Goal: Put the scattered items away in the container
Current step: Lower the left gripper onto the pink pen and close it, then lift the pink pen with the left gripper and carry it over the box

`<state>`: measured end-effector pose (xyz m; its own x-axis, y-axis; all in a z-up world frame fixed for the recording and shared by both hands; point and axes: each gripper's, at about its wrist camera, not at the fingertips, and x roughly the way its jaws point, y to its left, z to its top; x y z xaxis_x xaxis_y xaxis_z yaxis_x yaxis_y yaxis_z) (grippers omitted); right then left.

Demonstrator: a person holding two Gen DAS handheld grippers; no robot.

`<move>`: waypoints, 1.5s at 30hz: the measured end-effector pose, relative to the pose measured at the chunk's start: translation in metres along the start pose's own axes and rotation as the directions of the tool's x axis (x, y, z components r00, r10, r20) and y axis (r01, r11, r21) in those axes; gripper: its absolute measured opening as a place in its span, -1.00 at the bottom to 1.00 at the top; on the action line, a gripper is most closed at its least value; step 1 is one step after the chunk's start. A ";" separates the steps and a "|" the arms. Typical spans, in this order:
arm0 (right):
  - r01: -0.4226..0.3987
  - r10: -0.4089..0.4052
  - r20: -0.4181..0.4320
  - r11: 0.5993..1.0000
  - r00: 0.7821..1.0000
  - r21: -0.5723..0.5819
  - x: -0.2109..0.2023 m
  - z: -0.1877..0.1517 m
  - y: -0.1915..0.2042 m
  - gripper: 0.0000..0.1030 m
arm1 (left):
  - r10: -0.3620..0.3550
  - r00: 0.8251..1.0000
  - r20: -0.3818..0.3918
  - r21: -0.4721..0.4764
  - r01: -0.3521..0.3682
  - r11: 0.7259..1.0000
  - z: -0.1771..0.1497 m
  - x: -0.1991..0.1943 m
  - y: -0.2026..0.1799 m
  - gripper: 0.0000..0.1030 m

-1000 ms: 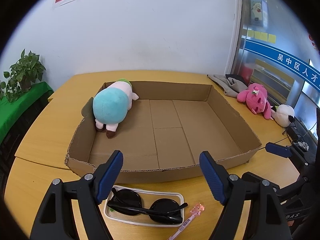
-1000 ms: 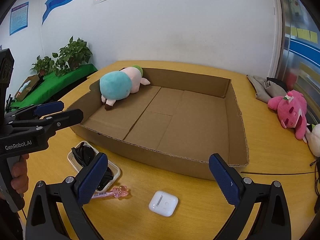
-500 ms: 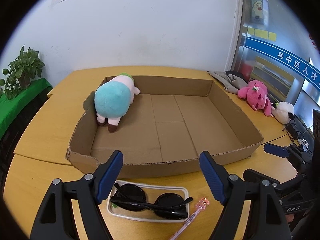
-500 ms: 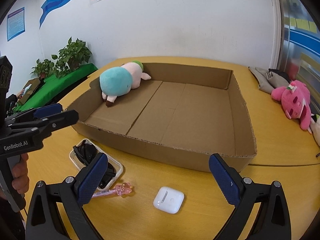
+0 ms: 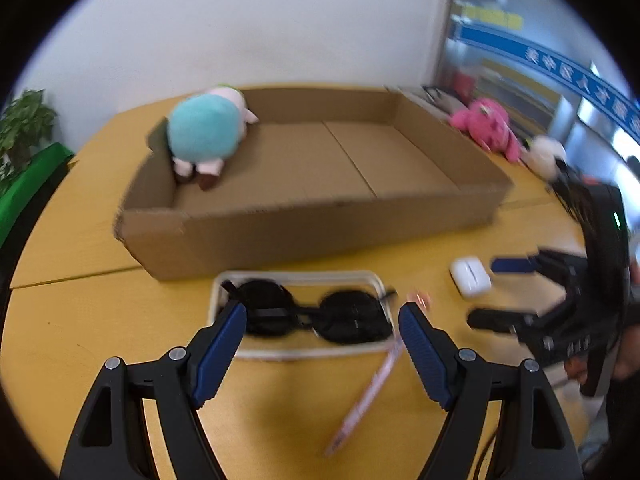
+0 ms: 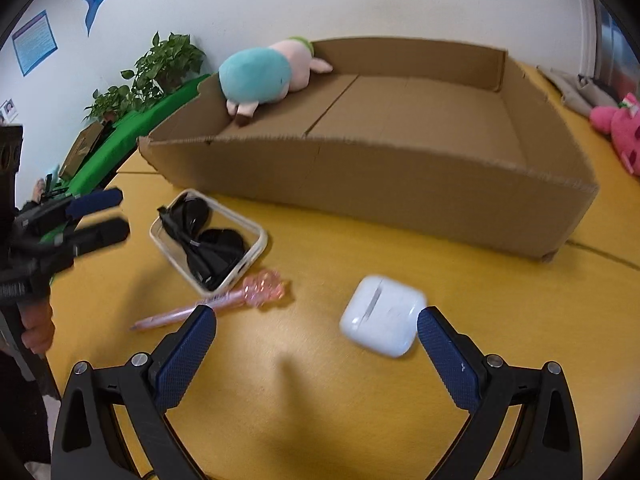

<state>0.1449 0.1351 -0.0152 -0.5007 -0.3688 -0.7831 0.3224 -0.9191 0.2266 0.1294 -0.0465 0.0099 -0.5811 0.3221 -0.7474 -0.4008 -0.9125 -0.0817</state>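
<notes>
Left wrist view: the left gripper (image 5: 322,326) points steeply down at a yellow wooden table (image 5: 92,320). Its two blue-padded jaws stand wide apart and hold nothing. Between and just beyond them lies a pair of black sunglasses (image 5: 310,316), resting inside a shallow white rectangular tray (image 5: 298,278) that sits just in front of the near wall of a large, low brown cardboard box (image 5: 320,224). The jaws seem spread to straddle the sunglasses, so this is likely the left hand's target. A pink pen with a clear pink ornament (image 5: 376,376) lies beside the tray's right edge. Inside the box, in its far left corner, a teal and pink plush toy (image 5: 206,132) leans against the wall, already put away. To the right, a small white earbud case (image 5: 470,276) sits on the table near the right gripper (image 5: 500,292). A pink plush toy (image 5: 486,126) lies beyond the box's right side, well apart from both tools

Right wrist view: the right gripper (image 6: 316,334) also aims downward, jaws wide open and empty. The earbud case (image 6: 382,314) lies close to the right jaw, not touched. The pink pen (image 6: 224,302) runs from the tray (image 6: 240,268) toward the left jaw. The box (image 6: 400,176) stands open at the far side, ready to receive items. At the left edge, the left gripper (image 6: 100,216) hovers near the sunglasses (image 6: 208,242)
</notes>
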 end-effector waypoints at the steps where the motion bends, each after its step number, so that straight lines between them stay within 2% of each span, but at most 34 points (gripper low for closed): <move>1: -0.002 0.002 -0.011 1.000 1.000 0.011 0.003 -0.003 0.001 0.99 | -0.013 1.000 -0.024 0.027 0.014 1.000 -0.006 0.003 -0.006 0.51; 4: -0.012 0.012 -0.018 1.000 1.000 0.021 0.009 -0.007 0.007 0.99 | -0.023 0.995 -0.098 0.092 0.032 0.995 -0.024 0.015 -0.019 0.49; 6: -0.015 0.015 -0.006 1.000 1.000 0.023 0.008 -0.007 0.012 0.98 | -0.013 0.987 -0.159 0.095 0.028 0.995 -0.033 0.025 -0.021 0.03; 7: -0.015 0.015 0.000 1.000 1.000 0.019 0.008 -0.006 0.016 0.97 | -0.008 0.982 -0.191 0.090 0.025 0.996 -0.037 0.030 -0.021 -0.40; 10: -0.024 0.024 0.002 1.000 1.000 0.016 0.007 -0.005 0.024 0.97 | -0.007 0.979 -0.206 0.091 0.027 0.996 -0.045 0.030 -0.023 -0.55; 11: -0.031 0.031 -0.004 0.999 1.000 0.023 0.008 -0.006 0.026 0.97 | -0.005 0.978 -0.209 0.099 0.026 0.995 -0.046 0.030 -0.026 -0.67; 16: -0.056 0.058 -0.013 0.995 0.998 0.086 0.015 -0.006 0.027 0.95 | 0.029 0.970 -0.242 0.097 -0.005 0.995 -0.050 0.027 -0.040 -0.76; 20: -0.076 0.080 -0.019 0.985 0.997 0.155 0.023 -0.003 0.025 0.92 | 0.015 0.963 -0.269 0.010 -0.013 1.000 -0.050 0.026 -0.045 -0.80; 23: -0.084 0.088 -0.018 0.983 0.996 0.164 0.027 0.001 0.030 0.82 | -0.009 0.961 -0.275 -0.024 0.002 1.000 -0.054 0.025 -0.056 -0.82; 26: -0.053 0.058 -0.029 0.989 0.998 0.138 0.033 0.006 0.037 0.53 | -0.020 0.963 -0.270 -0.058 0.005 0.998 -0.057 0.023 -0.063 -0.82; 28: -0.030 0.035 -0.040 0.993 0.999 0.110 0.035 0.007 0.040 0.20 | -0.031 0.964 -0.265 -0.072 0.012 0.997 -0.058 0.023 -0.065 -0.82; 29: -0.021 0.026 -0.045 0.995 0.999 0.099 0.035 0.007 0.042 0.11 | -0.033 0.965 -0.261 -0.073 0.014 0.997 -0.059 0.022 -0.067 -0.83; 31: -0.018 0.023 -0.054 0.996 0.998 0.092 0.036 0.006 0.041 -0.34 | -0.033 0.966 -0.255 -0.066 0.017 0.998 -0.061 0.022 -0.073 -0.82; 32: -0.013 0.019 -0.056 0.996 0.998 0.091 0.036 0.006 0.040 -0.42 | -0.026 0.967 -0.253 -0.058 0.012 0.998 -0.061 0.021 -0.075 -0.82; 39: -0.032 0.039 -0.057 0.992 0.998 0.126 0.032 0.002 0.031 -0.46 | -0.017 0.974 -0.224 -0.046 0.007 0.999 -0.063 0.015 -0.083 -0.82; 45: -0.066 0.065 0.012 0.987 0.998 0.144 0.004 0.015 0.030 -0.47 | 0.013 0.988 -0.153 -0.027 -0.017 1.000 -0.050 0.000 -0.085 -0.83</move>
<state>0.1407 0.1035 -0.0033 -0.4884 -0.4289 -0.7599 0.2355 -0.9033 0.3585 0.1989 0.0185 -0.0156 -0.4707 0.2682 -0.8406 -0.3720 -0.9242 -0.0866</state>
